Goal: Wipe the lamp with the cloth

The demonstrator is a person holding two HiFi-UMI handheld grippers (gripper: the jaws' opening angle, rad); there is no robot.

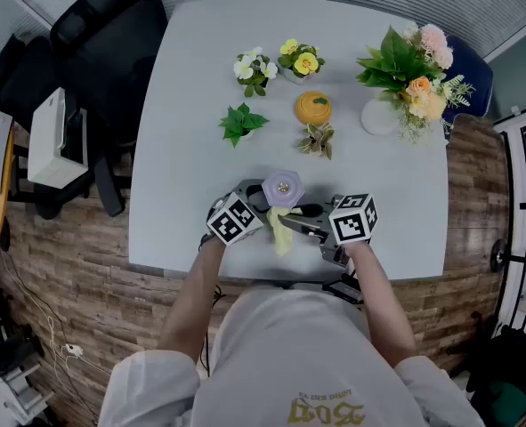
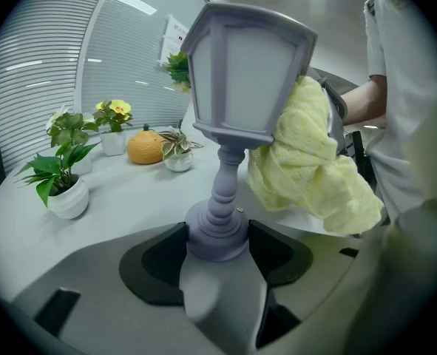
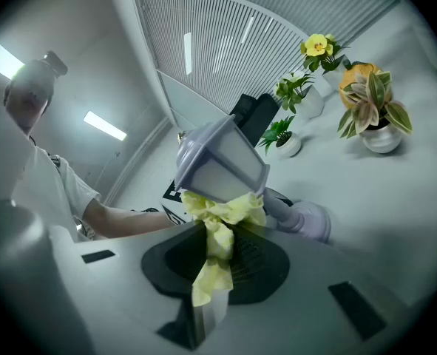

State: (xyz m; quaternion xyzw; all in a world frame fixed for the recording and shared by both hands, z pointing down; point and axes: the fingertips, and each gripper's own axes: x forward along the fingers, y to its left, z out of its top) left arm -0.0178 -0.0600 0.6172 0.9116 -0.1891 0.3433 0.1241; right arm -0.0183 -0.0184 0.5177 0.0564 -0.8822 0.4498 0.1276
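Observation:
A small lavender lantern-shaped lamp [image 1: 283, 188] stands near the table's front edge. My left gripper [image 1: 246, 205] is shut on the lamp's round base [image 2: 217, 231]; the lamp head [image 2: 244, 76] rises above the jaws. My right gripper [image 1: 303, 225] is shut on a yellow cloth [image 1: 281, 229], and the cloth [image 2: 310, 165] is pressed against the right side of the lamp head. In the right gripper view the cloth [image 3: 217, 231] bunches up from the jaws to the underside of the lamp head [image 3: 222, 161].
Several small potted plants stand further back on the grey table [image 1: 191, 132]: a green one [image 1: 240, 123], white flowers [image 1: 254, 69], yellow flowers [image 1: 300, 60], an orange pumpkin-like pot [image 1: 313, 108], a striped plant [image 1: 318, 140] and a large bouquet [image 1: 409, 74]. A black chair [image 1: 102, 34] is at the left.

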